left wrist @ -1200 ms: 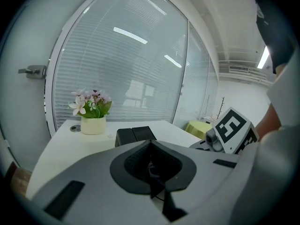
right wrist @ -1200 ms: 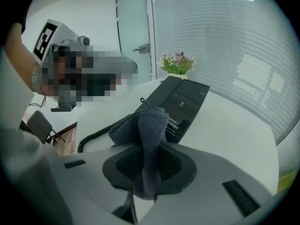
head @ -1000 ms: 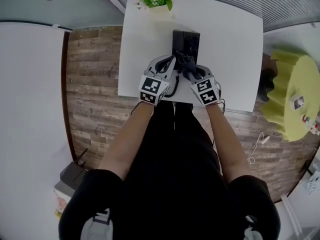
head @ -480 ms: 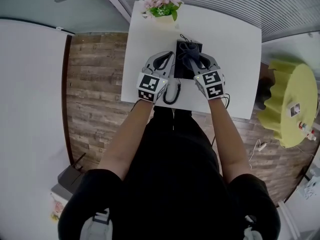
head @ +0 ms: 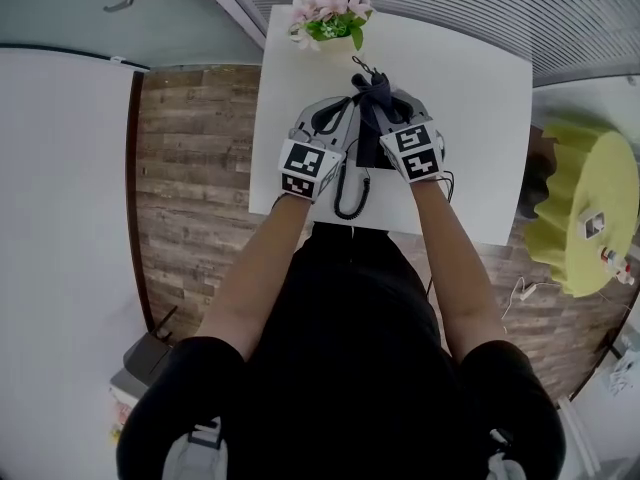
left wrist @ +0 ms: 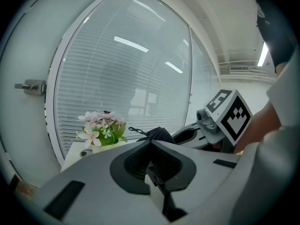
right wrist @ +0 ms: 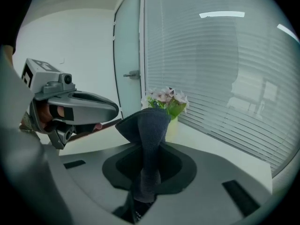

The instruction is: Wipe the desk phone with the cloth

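Note:
A black desk phone [head: 366, 148] lies on the white table [head: 470, 118], mostly covered by both grippers. Its coiled cord [head: 348, 196] loops toward the table's near edge. My right gripper [head: 383, 100] is shut on a dark grey cloth [head: 372, 96] over the phone's far end. In the right gripper view the cloth [right wrist: 147, 125] rises folded out of the jaws [right wrist: 145, 172]. My left gripper [head: 338, 113] sits just left of the phone. Its jaws [left wrist: 150, 161] are shut, and I see nothing held between them.
A pot of pink flowers [head: 330, 16] stands at the table's far edge, close beyond the cloth. A yellow-green round piece of furniture [head: 590, 198] is at the right. Wood flooring [head: 190, 168] lies left of the table, and blinds run behind it.
Both grippers have moved away from me along the phone toward the flowers, and the cloth has gone with the right gripper. The cord's loop now shows near the table edge.

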Tool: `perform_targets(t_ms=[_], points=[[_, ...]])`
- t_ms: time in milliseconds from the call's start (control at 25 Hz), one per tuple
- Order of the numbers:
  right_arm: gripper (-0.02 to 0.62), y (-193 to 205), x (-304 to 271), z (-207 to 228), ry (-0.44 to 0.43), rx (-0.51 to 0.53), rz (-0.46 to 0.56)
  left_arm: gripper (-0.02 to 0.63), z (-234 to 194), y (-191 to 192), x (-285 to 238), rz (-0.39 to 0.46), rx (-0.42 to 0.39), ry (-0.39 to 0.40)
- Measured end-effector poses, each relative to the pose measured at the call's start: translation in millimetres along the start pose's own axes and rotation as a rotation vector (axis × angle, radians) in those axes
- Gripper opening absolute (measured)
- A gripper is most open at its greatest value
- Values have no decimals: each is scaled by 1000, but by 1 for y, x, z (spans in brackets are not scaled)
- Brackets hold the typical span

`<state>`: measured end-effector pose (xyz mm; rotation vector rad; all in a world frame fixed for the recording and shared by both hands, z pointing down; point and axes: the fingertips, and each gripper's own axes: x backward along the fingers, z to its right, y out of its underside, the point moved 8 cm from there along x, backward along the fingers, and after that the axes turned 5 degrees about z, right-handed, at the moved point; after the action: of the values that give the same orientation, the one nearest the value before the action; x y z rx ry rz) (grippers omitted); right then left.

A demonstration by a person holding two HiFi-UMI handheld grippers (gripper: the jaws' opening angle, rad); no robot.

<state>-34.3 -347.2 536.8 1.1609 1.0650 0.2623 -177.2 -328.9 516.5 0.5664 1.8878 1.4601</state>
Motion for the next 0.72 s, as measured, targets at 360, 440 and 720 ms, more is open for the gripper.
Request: perform_targets(t_ms=[360,440,720], points=[[71,20,-20,-8,-12,85,-72,11,-11,22,2,-37,35,-10],[71,23,-20,-10,-14,98,-73,11,-11,25,3,-40,41,-13],[71,40,-10,-23,-28,111,-90,11,-5,33,8,-47,41,-15]])
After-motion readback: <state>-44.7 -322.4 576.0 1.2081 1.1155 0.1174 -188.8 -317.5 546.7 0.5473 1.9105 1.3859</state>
